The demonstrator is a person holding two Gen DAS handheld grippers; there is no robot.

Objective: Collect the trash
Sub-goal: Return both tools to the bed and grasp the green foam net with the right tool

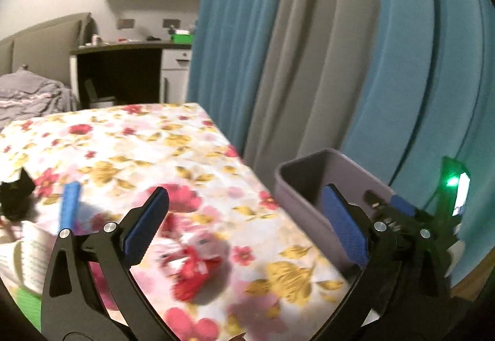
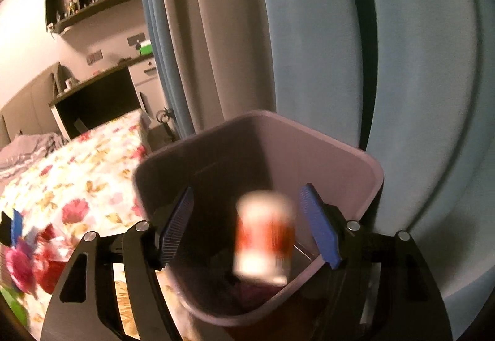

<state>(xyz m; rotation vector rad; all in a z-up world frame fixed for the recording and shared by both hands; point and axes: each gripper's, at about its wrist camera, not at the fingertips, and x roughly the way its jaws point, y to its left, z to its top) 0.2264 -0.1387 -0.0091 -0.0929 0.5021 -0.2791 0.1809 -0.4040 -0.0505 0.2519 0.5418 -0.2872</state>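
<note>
On the bench under the flower-printed tablecloth (image 1: 130,143), the left wrist view shows, at the far left, a blurred blue stick-like piece (image 1: 70,205) beside a black object (image 1: 15,195) I cannot identify. Further right, the left claw (image 1: 244,226) stands wide apart with nothing between its pads, and below it lies a crumpled red and white wrapper (image 1: 191,263) on the cloth. That wrapper looks light, soft and crinkly, likely to slide on the fabric; pinching its bunched middle seems safest, since a loose edge could tear or slip out. Past the bench edge stands the grey-lilac plastic waste bin (image 1: 297,202), open-topped. In the right wrist view the right claw (image 2: 250,226) hangs over that bin's mouth, its pads apart and touching nothing, and a red and white paper cup (image 2: 263,236), blurred, sits free between them over the bin's dark inside. It looks light and thin-walled, easily crushed, so a gentle grip around its mid-body would suit it.
</note>
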